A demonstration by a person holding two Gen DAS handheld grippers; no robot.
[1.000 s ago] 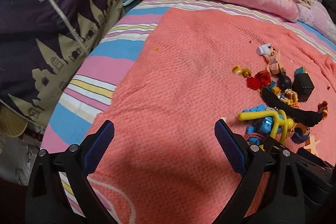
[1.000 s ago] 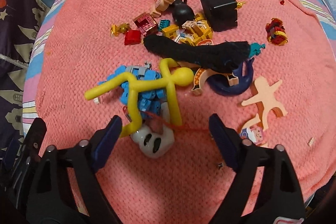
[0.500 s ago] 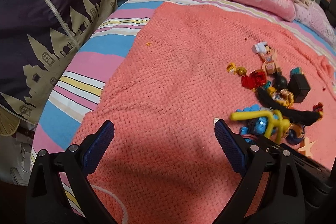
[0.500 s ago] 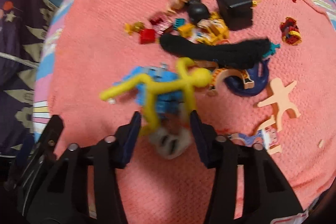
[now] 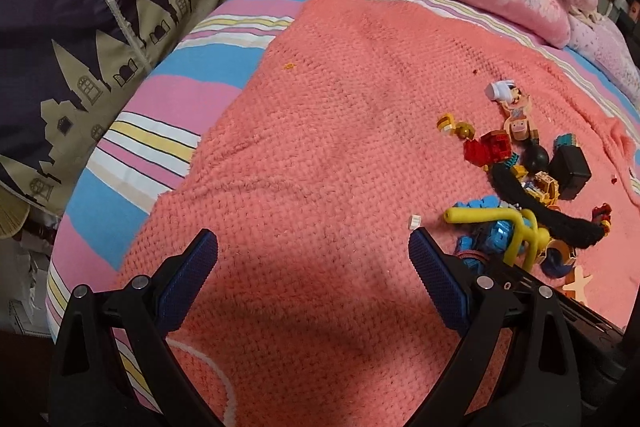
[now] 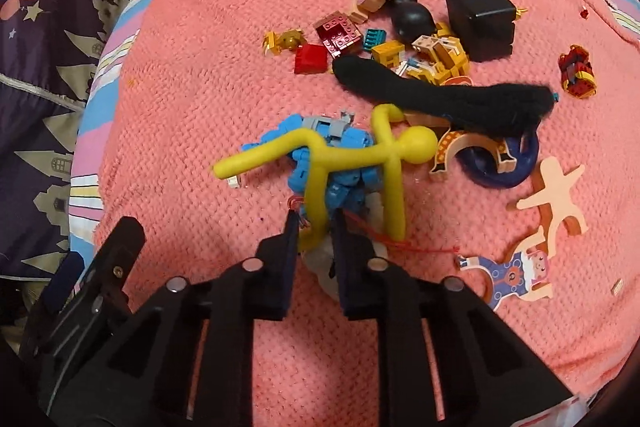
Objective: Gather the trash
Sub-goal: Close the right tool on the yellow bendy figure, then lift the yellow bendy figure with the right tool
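Bed (image 5: 168, 99) under coral blanket (image 5: 340, 131), toy clutter heaped on far right side.

Left gripper (image 5: 312, 267) hangs over bare blanket, jaws spread wide, nothing between — likely waiting its turn.

Right gripper (image 6: 314, 227) low at pile's near edge, jaws clenched on leg of yellow bendy figure (image 6: 352, 155), probably first pick since it tops blue block toy (image 6: 344, 183).

Figure: rubbery, round head, long thin limbs, sprawled.

Black fuzzy strip (image 6: 440, 95) lies just beyond.
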